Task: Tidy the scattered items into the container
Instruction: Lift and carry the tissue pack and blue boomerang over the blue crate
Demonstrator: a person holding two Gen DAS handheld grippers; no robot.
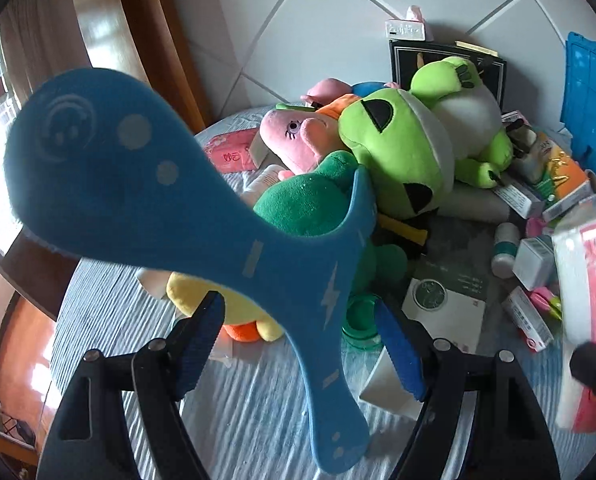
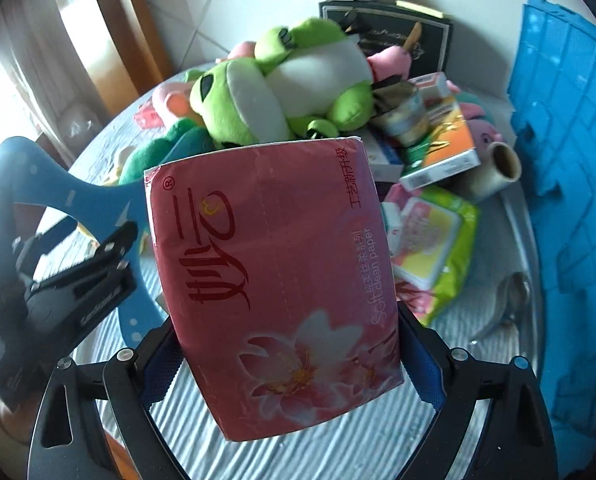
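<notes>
Mostly red, flower-printed tissue pack [image 2: 281,280]

Striped cloth [image 1: 237,420] lies bare near the cameras; ahead, a green frog plush [image 1: 410,140], boxes and a wipes pack [image 2: 438,248] crowd the way, blue crate [image 2: 570,200] walling the right.

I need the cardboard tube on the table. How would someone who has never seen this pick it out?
Start at the blue crate on the table's right edge. Just left of its wall lies the cardboard tube, behind the green wipes pack. It is the only roll there, with its hollow brown end facing the camera, while its neighbours are flat boxes and packets.
</notes>
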